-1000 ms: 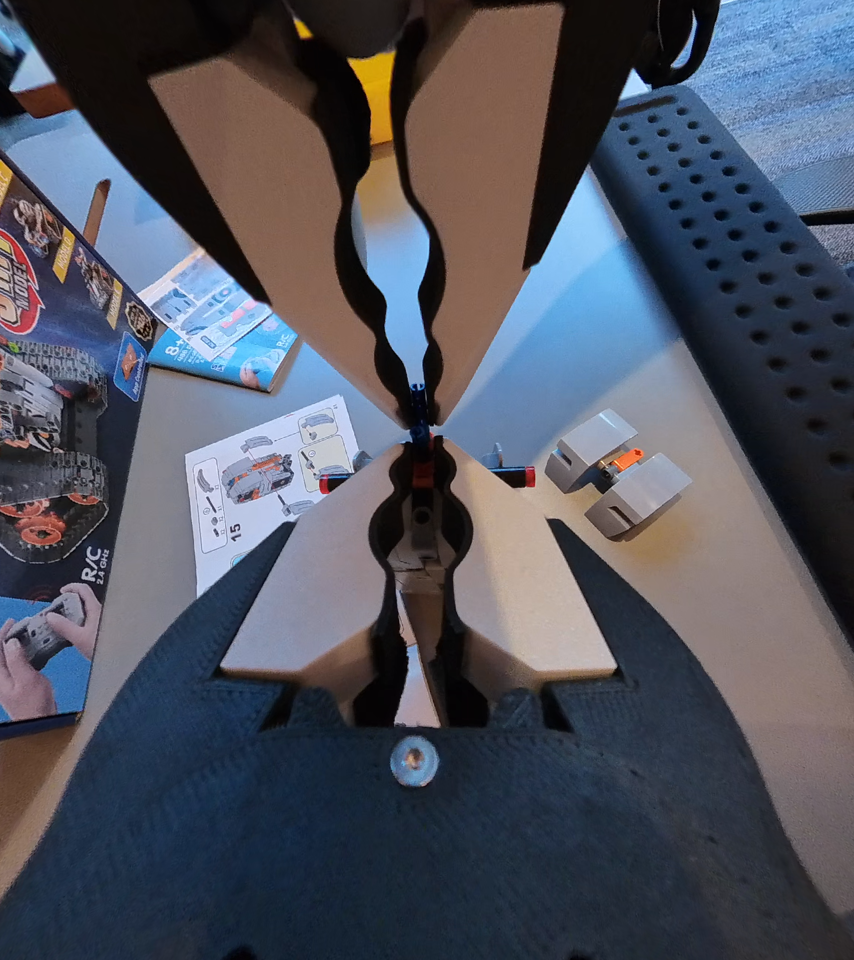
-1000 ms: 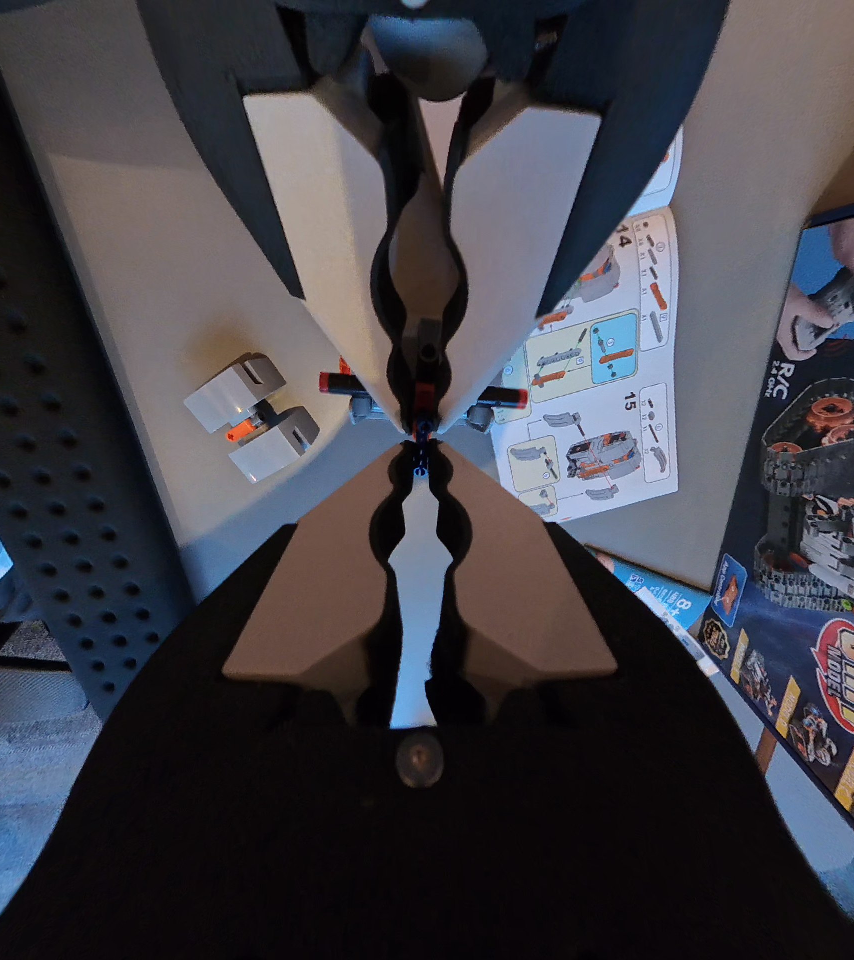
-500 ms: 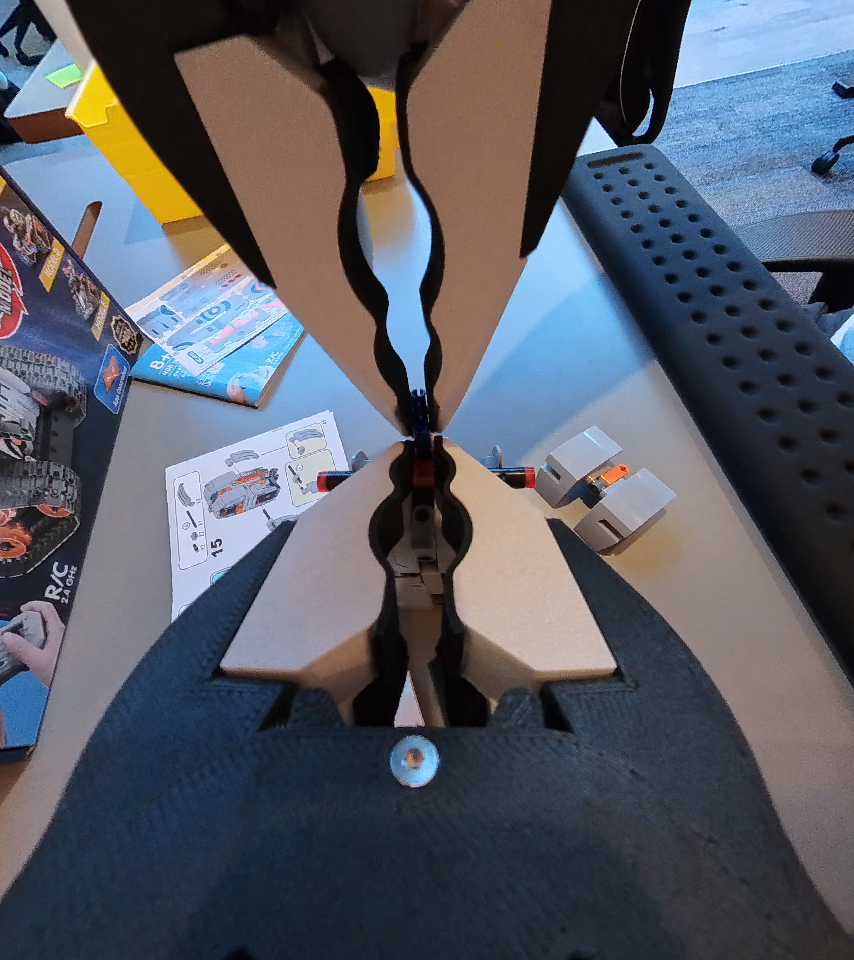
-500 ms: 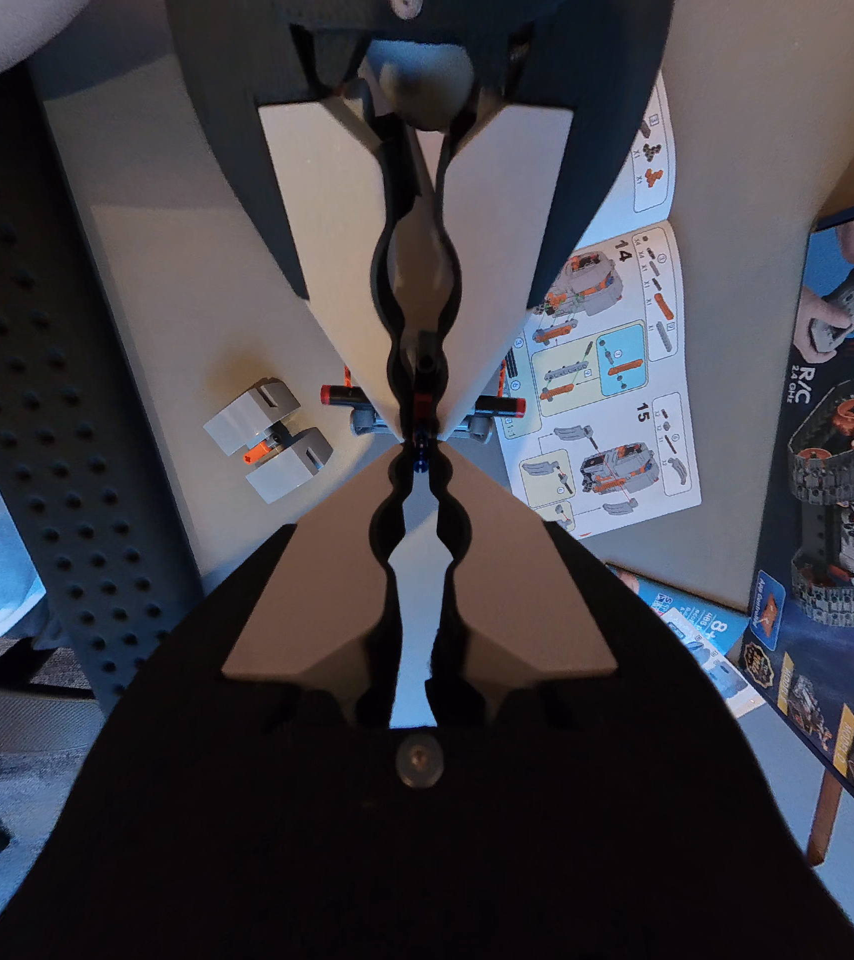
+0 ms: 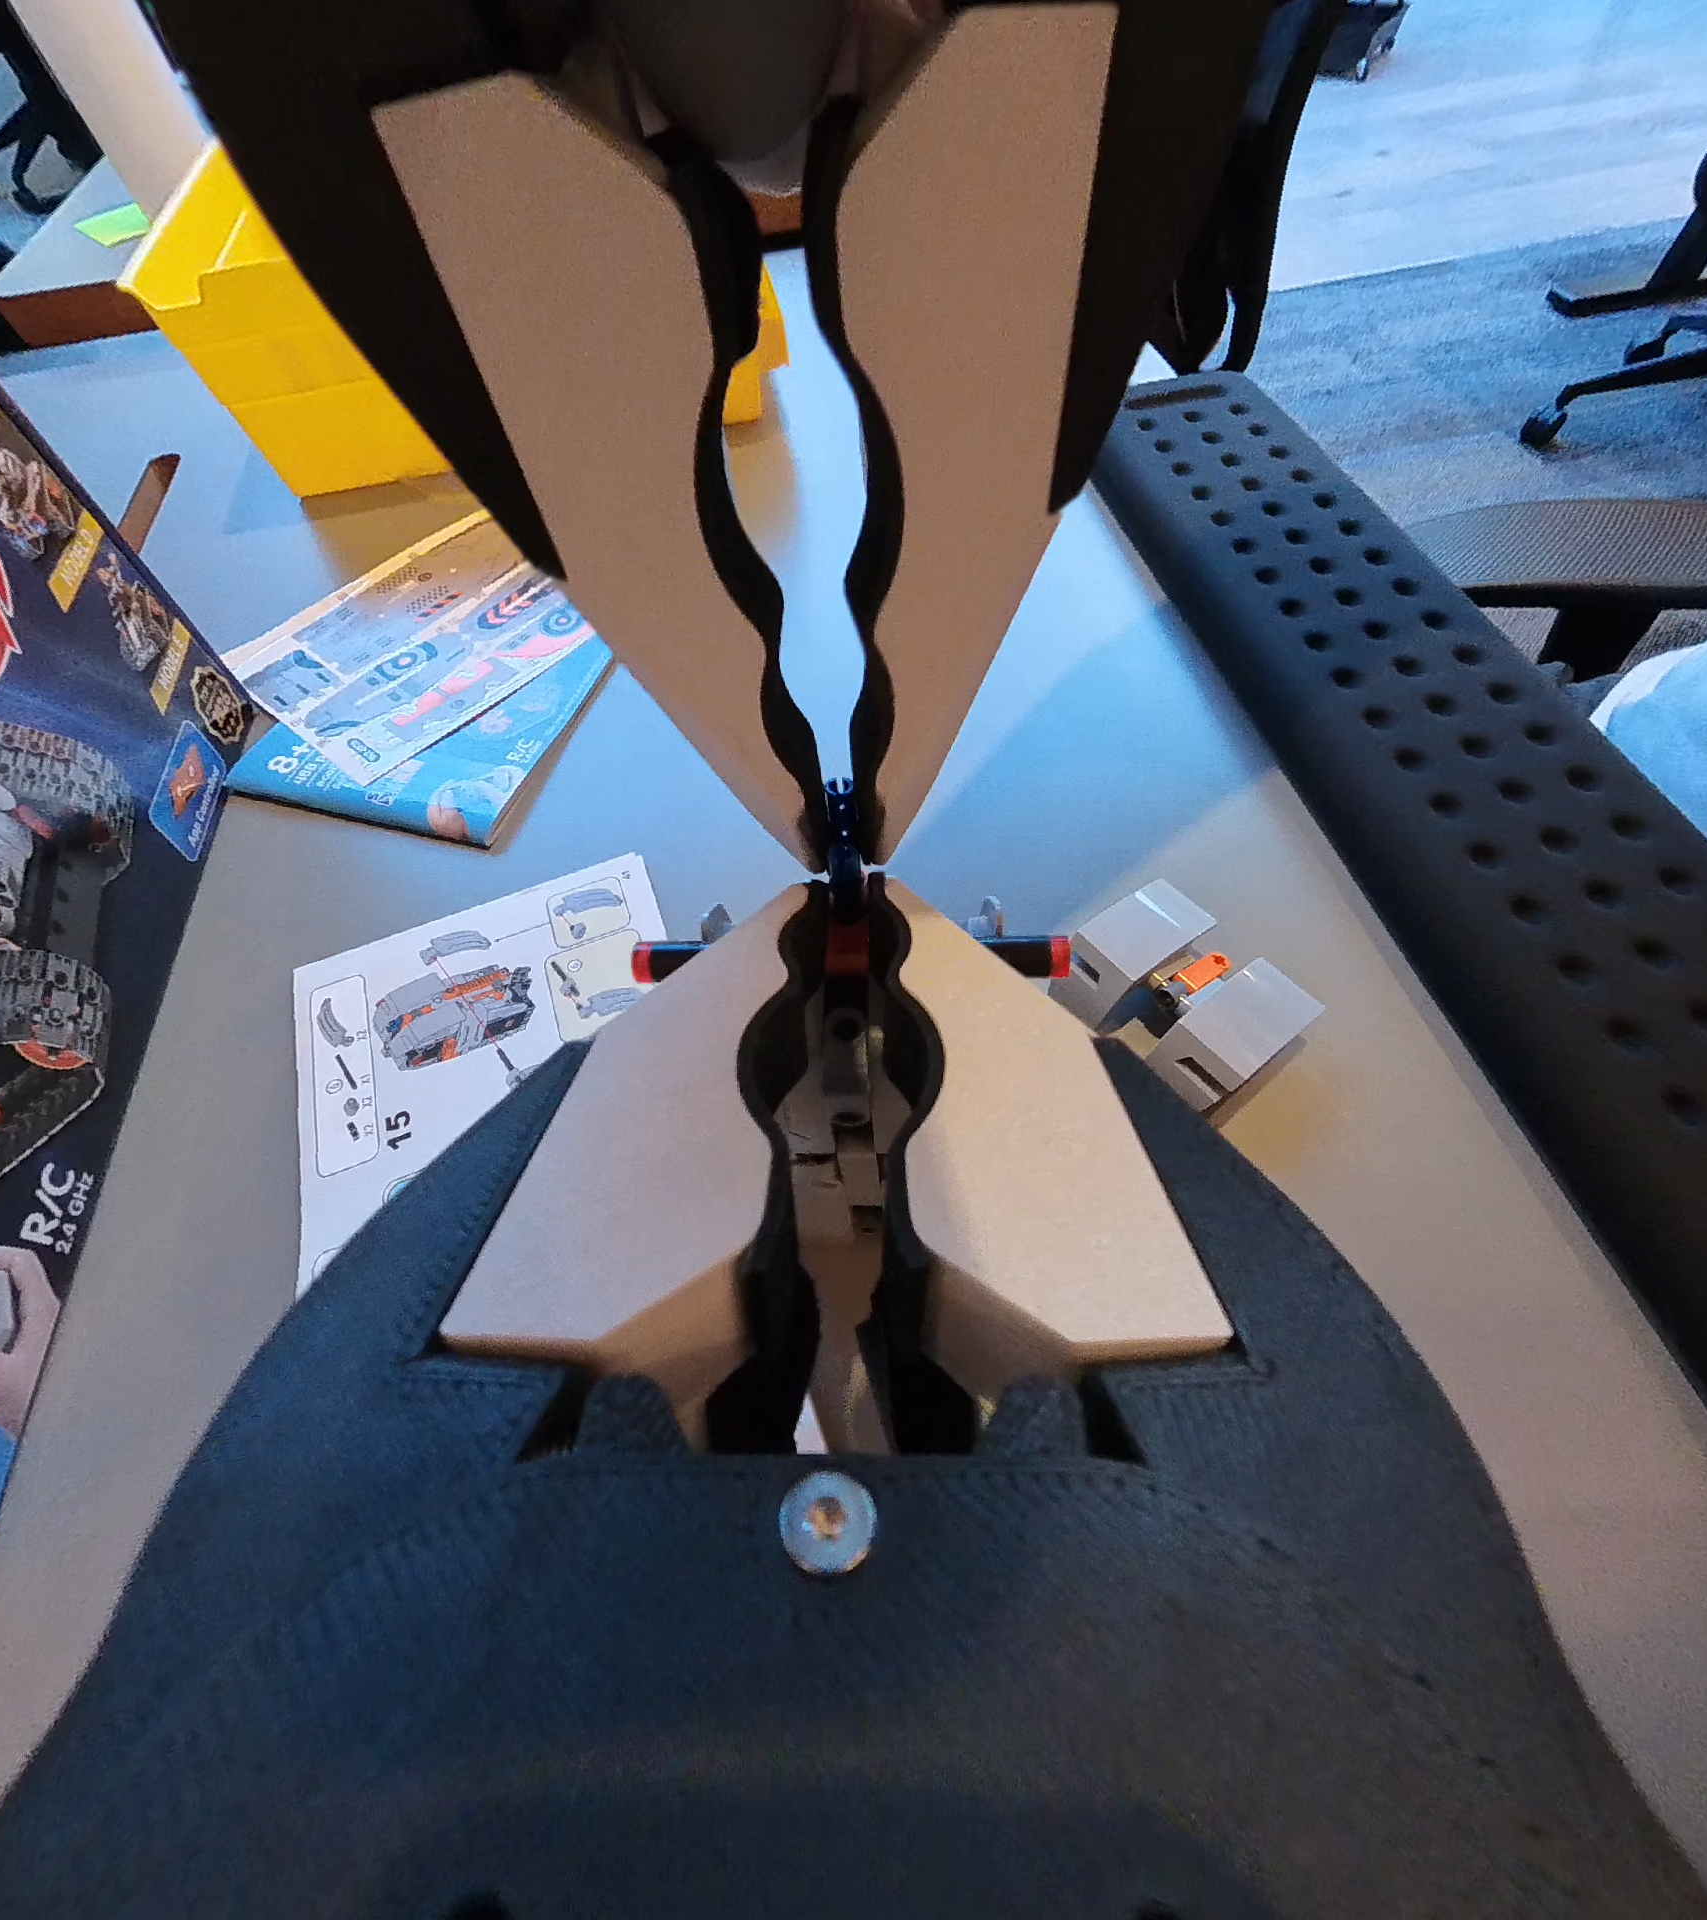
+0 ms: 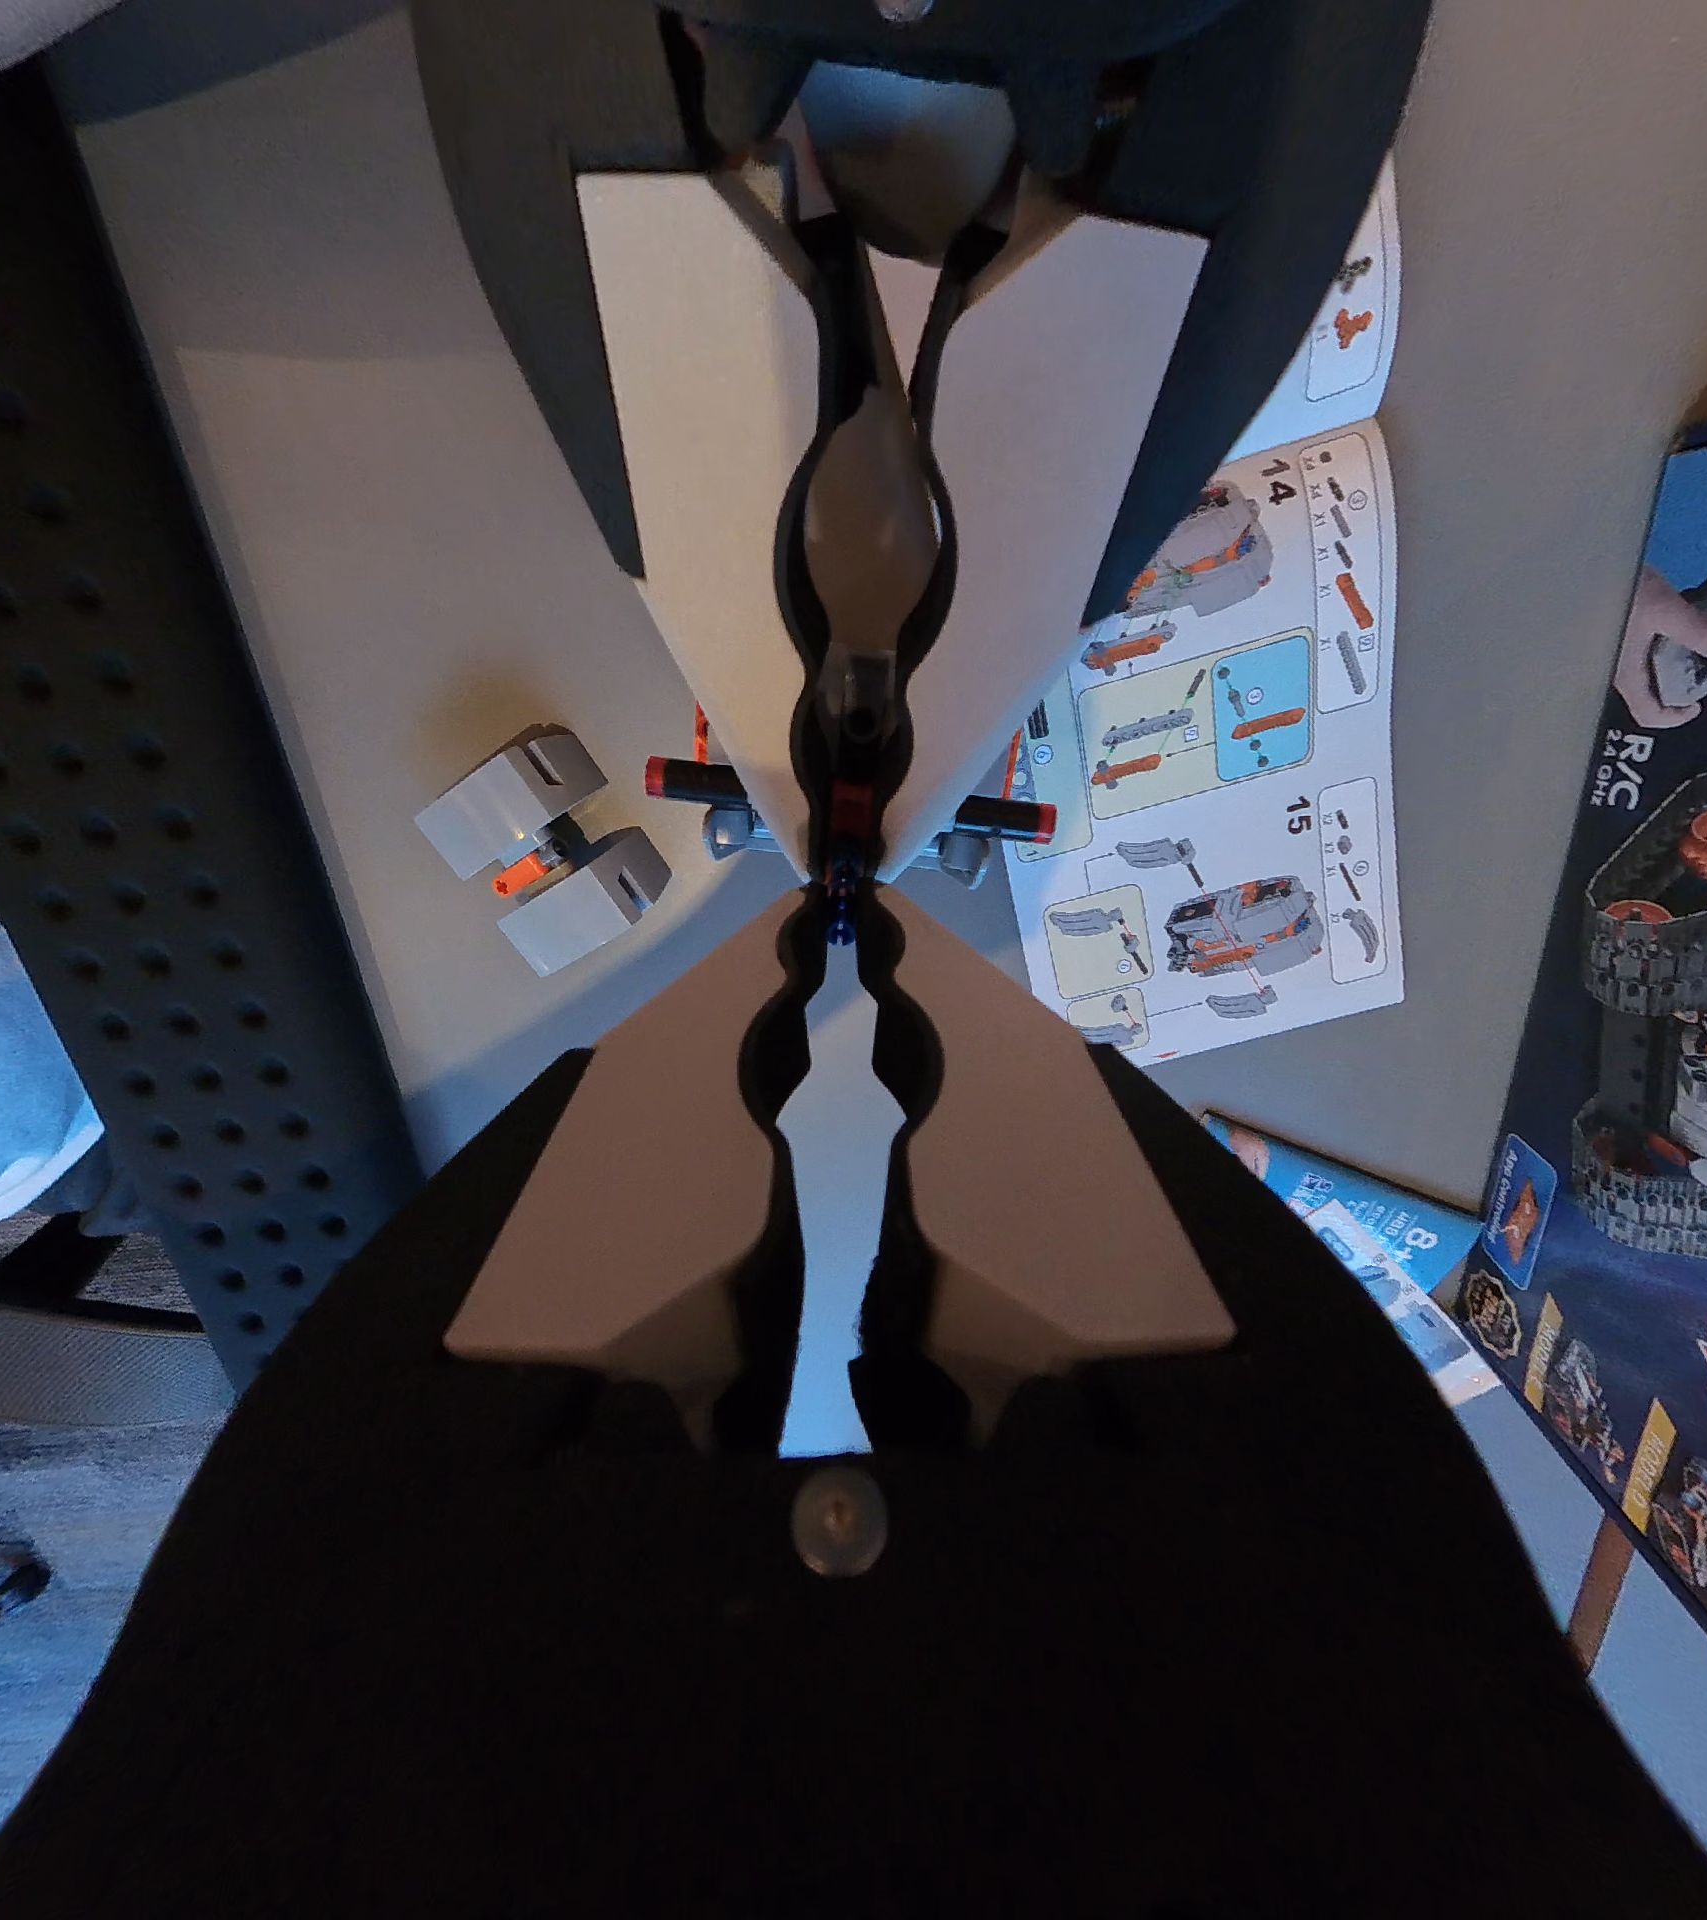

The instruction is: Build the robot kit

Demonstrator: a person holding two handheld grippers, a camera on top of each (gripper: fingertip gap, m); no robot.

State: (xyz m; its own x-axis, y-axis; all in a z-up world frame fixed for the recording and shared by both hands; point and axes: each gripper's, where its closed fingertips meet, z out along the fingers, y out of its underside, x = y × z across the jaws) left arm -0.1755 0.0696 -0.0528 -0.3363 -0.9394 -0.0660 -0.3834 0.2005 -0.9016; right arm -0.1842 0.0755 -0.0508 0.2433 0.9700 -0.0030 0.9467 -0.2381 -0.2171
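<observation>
Left wrist view: the left gripper [image 5: 841, 914] clamps a grey brick assembly [image 5: 844, 1081], tip to tip with the right gripper [image 5: 841, 831] above the table [image 5: 1088, 727].

Right wrist view: the right gripper [image 6: 841, 920] pinches a small blue pin [image 6: 841, 914]; a grey block pair [image 6: 542, 847] lies left.

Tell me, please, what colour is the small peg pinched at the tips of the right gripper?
The peg is dark blue, clearest in the right wrist view.

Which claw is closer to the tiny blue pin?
Right. The right claw pinches the blue pin between its tips. The left claw, shut on a grey brick piece, faces the pin's other end, tip to tip.
</observation>
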